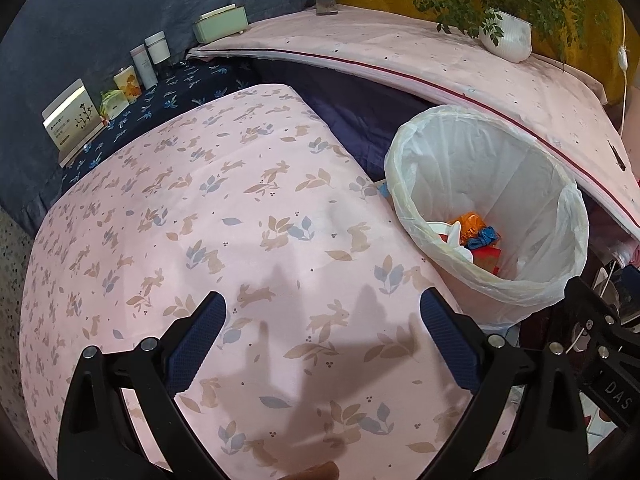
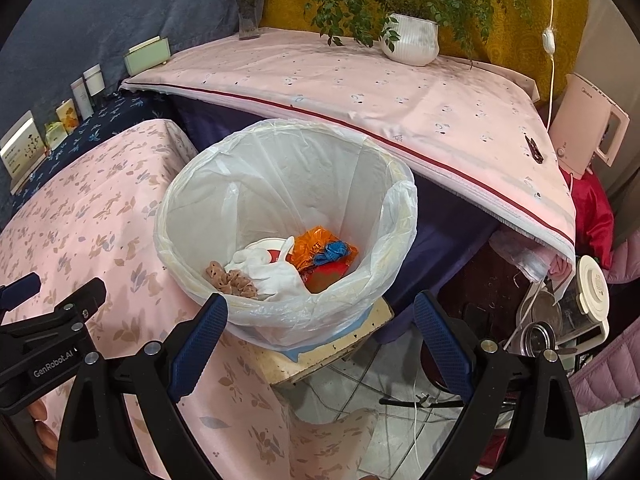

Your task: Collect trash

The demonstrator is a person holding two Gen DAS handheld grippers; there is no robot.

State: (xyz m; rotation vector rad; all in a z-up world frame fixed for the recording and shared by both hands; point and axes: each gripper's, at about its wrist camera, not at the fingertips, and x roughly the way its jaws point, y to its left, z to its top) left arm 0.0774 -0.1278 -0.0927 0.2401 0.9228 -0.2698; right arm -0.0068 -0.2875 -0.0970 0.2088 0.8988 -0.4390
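Note:
A bin lined with a white bag stands on a low stool beside the pink rabbit-print table. Inside lie an orange wrapper, a blue scrap, white crumpled material, a red piece and a brown spotted item. My right gripper hangs open just in front of the bin's near rim, holding nothing. My left gripper is open above the bare tablecloth, left of the bin. The left tool's body shows at the right view's left edge.
A second pink-covered table behind the bin carries a white potted plant and a flower vase. Boxes and bottles line the dark blue cloth at the back left. A kettle, cables and a jar crowd the floor at right.

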